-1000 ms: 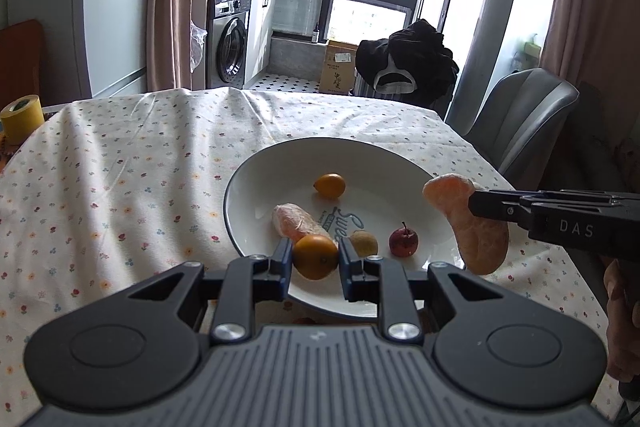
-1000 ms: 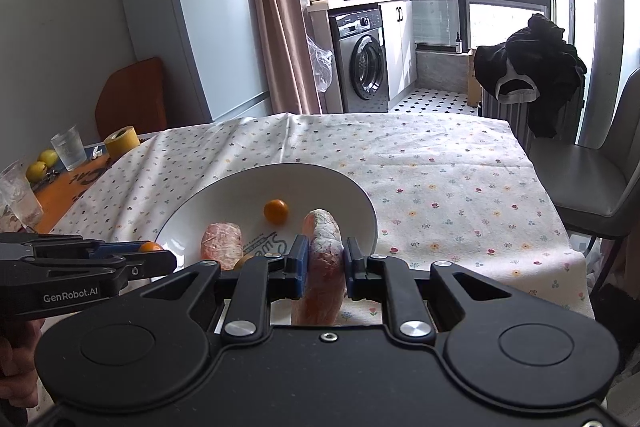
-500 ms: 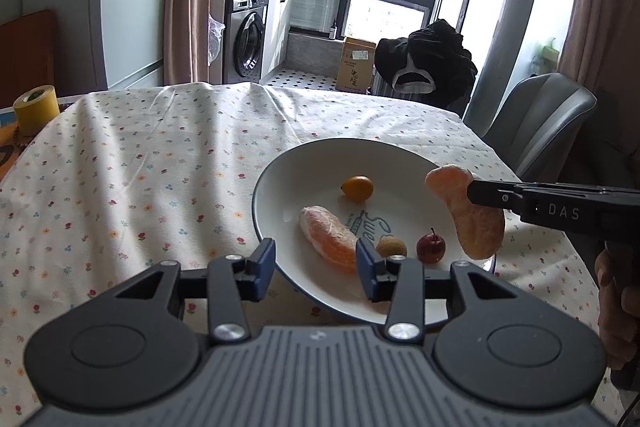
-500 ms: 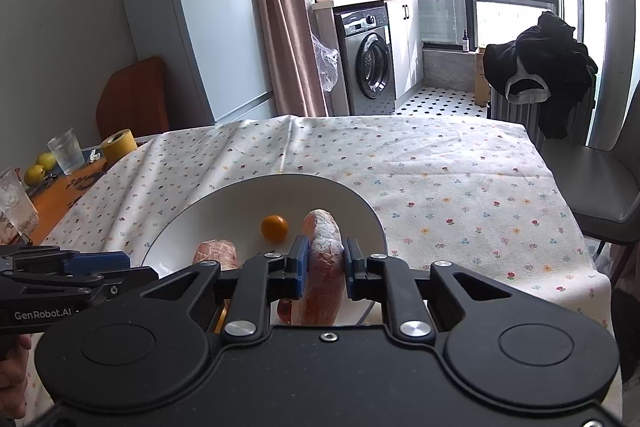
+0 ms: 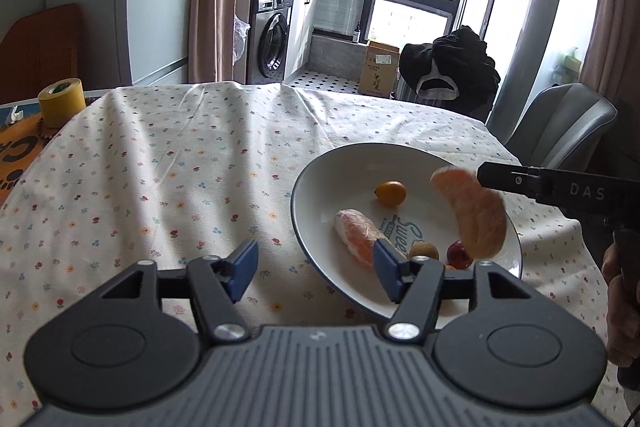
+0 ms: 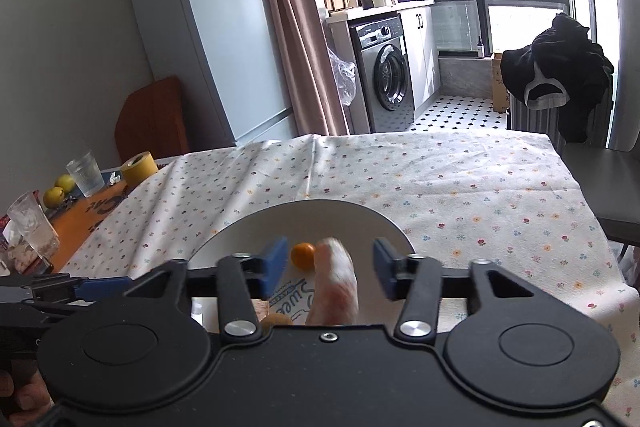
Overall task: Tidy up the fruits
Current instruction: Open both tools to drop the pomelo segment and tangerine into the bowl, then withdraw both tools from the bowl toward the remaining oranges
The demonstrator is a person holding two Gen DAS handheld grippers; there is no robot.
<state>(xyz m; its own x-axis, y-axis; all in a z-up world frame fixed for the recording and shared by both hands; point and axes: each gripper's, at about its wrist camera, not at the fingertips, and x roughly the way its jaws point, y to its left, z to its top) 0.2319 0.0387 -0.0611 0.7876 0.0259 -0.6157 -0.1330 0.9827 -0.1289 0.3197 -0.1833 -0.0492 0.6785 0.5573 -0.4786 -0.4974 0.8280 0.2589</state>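
A white plate (image 5: pixel 297 211) on the flowered tablecloth holds a peeled citrus segment (image 5: pixel 356 239), a small orange fruit (image 5: pixel 391 193), a brownish round fruit (image 5: pixel 426 250) and a small red fruit (image 5: pixel 459 254). My left gripper (image 5: pixel 314 269) is open and empty, at the plate's near left rim. My right gripper (image 6: pixel 330 263) is open over the plate (image 6: pixel 320 205). A second citrus segment (image 6: pixel 336 287) is blurred and loose between its fingers. In the left wrist view this segment (image 5: pixel 472 215) hangs just below the right gripper's tip (image 5: pixel 484 175), above the plate.
A yellow tape roll (image 5: pixel 62 101) stands at the table's far left, with drinking glasses (image 6: pixel 86 173) and yellow fruits (image 6: pixel 54 195) beside it. A grey chair (image 5: pixel 560 123) is at the right of the table. A hand (image 5: pixel 618 291) holds the right gripper.
My left gripper let go of the round orange, opened and drew back to the left. My right gripper opened, and the segment it held has come loose.
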